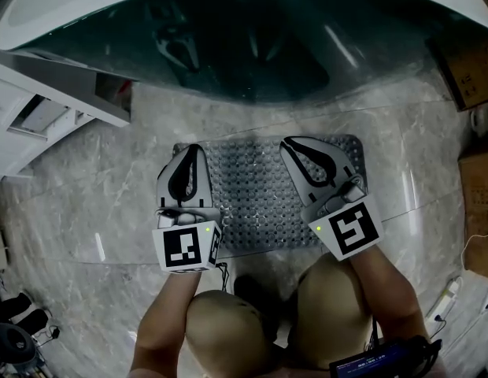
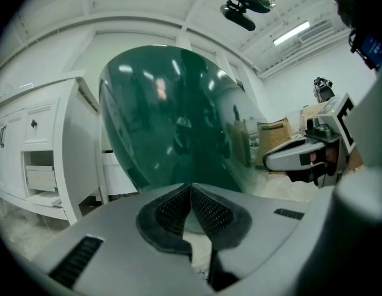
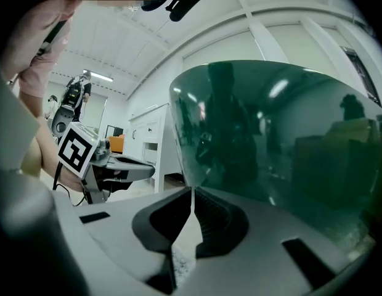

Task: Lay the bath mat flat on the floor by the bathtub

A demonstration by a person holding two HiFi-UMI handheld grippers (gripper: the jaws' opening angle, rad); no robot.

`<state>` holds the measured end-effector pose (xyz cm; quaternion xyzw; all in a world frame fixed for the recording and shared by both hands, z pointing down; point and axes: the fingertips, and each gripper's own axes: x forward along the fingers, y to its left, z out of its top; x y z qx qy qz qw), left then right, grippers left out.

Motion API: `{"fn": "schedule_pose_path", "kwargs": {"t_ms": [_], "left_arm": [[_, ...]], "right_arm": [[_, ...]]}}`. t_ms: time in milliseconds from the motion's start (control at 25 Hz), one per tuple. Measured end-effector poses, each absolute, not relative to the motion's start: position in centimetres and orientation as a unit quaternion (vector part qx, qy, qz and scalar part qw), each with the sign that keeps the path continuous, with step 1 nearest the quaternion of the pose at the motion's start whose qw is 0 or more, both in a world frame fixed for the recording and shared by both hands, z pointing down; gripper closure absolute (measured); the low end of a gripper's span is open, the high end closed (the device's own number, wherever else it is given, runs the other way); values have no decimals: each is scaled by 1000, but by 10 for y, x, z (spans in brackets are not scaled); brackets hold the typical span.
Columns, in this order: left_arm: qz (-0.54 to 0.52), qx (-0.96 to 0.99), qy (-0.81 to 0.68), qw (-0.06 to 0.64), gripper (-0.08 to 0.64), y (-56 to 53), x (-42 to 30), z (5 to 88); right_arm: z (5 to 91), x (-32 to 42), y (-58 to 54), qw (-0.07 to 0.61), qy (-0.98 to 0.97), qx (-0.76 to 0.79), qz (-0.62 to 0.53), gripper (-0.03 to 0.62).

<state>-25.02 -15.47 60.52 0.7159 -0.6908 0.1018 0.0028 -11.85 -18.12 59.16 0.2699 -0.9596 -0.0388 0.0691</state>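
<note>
two grippers, the left gripper [image 1: 192,151] and the right gripper [image 1: 291,143], hang over the bath mat [image 1: 260,199], fingers pressed together, holding nothing. the mat lies flat on the floor [image 1: 110,172] beside the bathtub [image 1: 228,46], long side along the tub, under both alike.

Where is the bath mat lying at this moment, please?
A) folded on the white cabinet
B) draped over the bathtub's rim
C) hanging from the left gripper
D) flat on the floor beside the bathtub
D: the head view shows the bath mat spread flat on the floor beside the bathtub.
</note>
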Motion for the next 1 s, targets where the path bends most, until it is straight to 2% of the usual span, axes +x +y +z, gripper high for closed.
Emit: {"fn": "schedule_pose_path", "kwargs": {"t_ms": [400,1000], "left_arm": [[102,731,-674,-11,532,-160,-233,607],[107,729,-675,-19,532,-161,-231,605]], "right_arm": [[589,-99,-191,43,-955,294,-16,569],[590,-97,-192,43,-953,297,-24,574]]}}
